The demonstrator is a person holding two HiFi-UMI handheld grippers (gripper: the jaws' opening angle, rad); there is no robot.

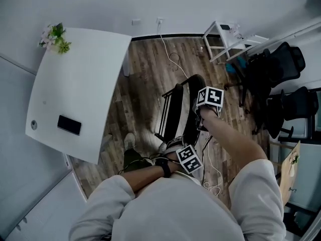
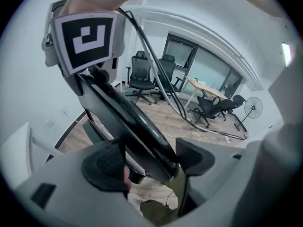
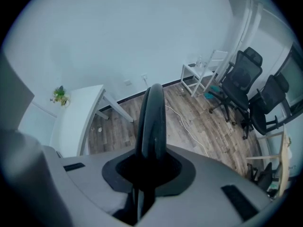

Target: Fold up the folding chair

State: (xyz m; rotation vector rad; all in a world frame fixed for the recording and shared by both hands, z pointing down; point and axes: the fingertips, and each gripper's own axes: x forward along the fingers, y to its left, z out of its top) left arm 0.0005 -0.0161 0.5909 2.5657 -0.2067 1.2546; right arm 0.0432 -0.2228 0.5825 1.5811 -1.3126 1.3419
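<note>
Overhead view of a person standing on a wooden floor [image 1: 145, 74], holding 2 handheld grippers on a black chair [image 1: 175, 107]. The chair stands just in front of the person's feet, already nearly flat, its seat and back close together. A white table [image 1: 75, 84] is to the left, and office chairs [image 1: 273, 69] are well apart to the right.

The right gripper [image 3: 147, 171] is clenched on a thin upper edge of the chair, which runs straight up from between its jaws. The left gripper [image 2: 147, 162] grasps a thicker, curved rim lower down. Its jaws stand wide and the rim fills the gap between the pads [image 2: 194, 157].

The folding looks almost done. To finish well, the 2 grips should probably press the panels together evenly, the upper one steadying while the lower one closes the last gap. The left hold looks shallow on a rounded rim, so it may slip, and a deeper seat would help. A cable [image 1: 173, 59] lies on the floor just behind the chair and is best avoided.
</note>
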